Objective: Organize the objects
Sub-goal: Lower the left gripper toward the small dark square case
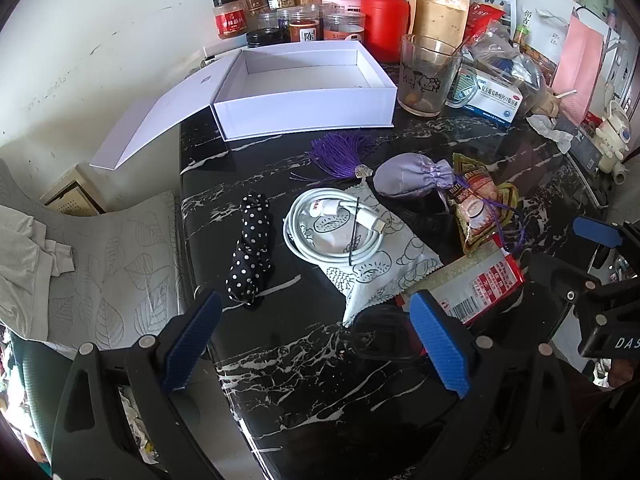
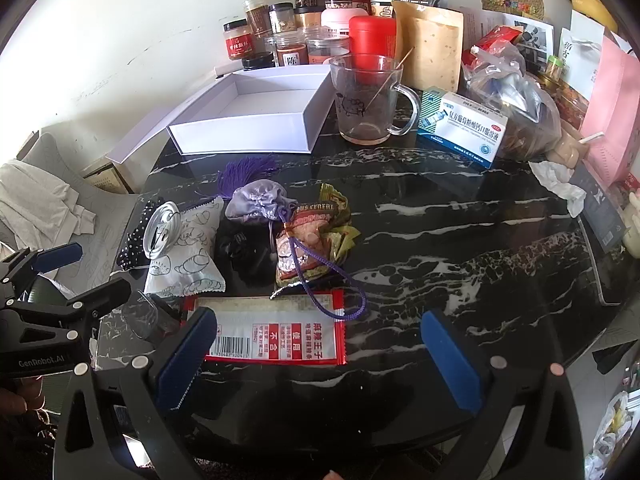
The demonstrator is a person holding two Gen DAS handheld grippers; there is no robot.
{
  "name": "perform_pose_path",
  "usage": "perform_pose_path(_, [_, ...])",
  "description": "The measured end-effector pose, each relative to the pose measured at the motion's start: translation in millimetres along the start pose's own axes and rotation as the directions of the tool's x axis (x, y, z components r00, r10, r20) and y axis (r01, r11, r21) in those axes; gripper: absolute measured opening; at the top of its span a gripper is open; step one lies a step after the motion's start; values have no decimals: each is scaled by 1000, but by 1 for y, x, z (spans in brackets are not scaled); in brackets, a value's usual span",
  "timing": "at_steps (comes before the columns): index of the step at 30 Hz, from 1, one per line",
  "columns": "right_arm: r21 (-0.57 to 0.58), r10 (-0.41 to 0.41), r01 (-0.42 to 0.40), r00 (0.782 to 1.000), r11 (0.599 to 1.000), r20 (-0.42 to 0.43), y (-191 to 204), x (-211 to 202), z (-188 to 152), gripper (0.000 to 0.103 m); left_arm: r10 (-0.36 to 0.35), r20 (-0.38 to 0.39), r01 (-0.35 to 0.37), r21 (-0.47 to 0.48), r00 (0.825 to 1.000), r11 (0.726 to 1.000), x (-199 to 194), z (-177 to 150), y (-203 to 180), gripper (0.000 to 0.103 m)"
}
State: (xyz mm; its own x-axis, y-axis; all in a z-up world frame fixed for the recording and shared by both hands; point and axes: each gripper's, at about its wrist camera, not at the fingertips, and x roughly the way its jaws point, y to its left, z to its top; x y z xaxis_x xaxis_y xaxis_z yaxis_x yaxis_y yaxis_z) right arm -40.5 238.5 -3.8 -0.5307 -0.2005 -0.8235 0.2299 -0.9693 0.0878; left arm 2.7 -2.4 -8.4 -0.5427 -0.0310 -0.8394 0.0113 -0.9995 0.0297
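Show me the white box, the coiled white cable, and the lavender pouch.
white box (image 1: 304, 114), left wrist view, front wall.
coiled white cable (image 1: 296, 236), left wrist view, left side of coil.
lavender pouch (image 1: 400, 180), left wrist view, middle of body.

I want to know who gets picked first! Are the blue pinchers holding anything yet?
No, nothing is held. The left gripper and right gripper both hang open above the black marble table.
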Motion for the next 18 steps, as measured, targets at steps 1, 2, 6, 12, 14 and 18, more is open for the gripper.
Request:
perform_pose_path(1, [1,0,0,1000,1000,-1,0,0,0,102,-1,-1,1,0,1000,1000,0,0,0,95])
perform_pose_path(2, [1,0,0,1000,1000,-1,0,0,0,102,-1,-2,1,1,1000,1000,0,0,0,95])
perform_pose_path(6, [1,2,-2,1000,1000,-1,-1,0,-2,102,0,-3,0,0,1000,1000,0,0,-1,95])
perform_pose_path(12, [2,2,-2,1000,1000,-1,-1,0,-2,102,-1,-9,1,0,1000,1000,1,0,-1,95])
perform_pose_path(14, [2,2,-2,1000,1000,0,-1,0,-3,102,-1,-8,1,0,1000,1000,1,0,-2,95])
perform_pose_path(18, [2,4,-4,1000,1000,4,-2,-1,-5,102,0,-7,0,0,1000,1000,0,-1,-3,95])
